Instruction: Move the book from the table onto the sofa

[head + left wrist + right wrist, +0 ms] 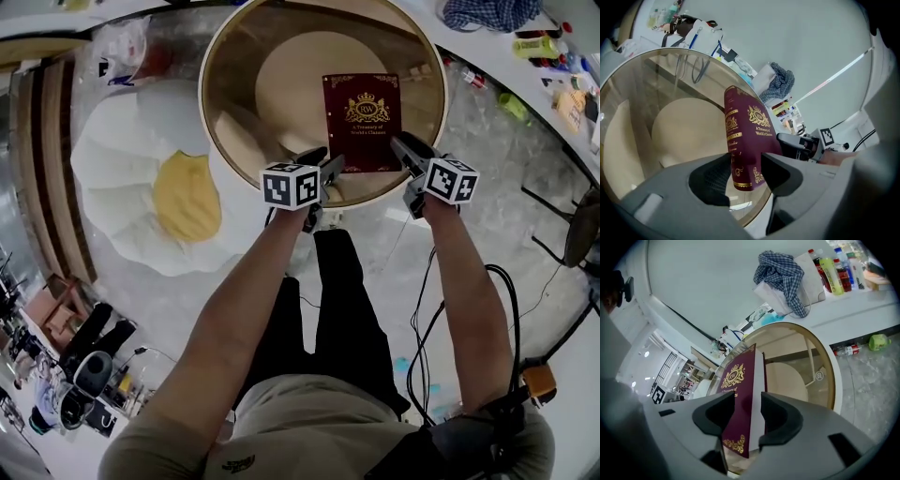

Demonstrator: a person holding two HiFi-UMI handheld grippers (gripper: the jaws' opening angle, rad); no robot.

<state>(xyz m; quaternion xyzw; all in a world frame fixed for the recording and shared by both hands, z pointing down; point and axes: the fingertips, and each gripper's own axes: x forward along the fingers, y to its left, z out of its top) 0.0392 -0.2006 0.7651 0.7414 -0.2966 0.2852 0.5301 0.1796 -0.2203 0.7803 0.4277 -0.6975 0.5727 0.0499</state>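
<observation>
A maroon book (362, 117) with a gold crest lies flat on the round glass table (221, 122), its near edge at the table's front rim. My left gripper (326, 171) is at the book's near left corner. Its jaws are open, and the book's spine corner (746, 140) stands between them with a gap on the left side. My right gripper (409, 156) is at the near right corner. The book's page edge (743, 404) sits between its wide-set jaws, close to the right pad; I see no squeeze on it.
A large white and yellow egg-shaped cushion (150, 187) lies on the floor left of the table. A white counter (487, 42) curves behind, with a checked cloth (780, 270) and bottles (832, 268). Cables run over the floor at the right.
</observation>
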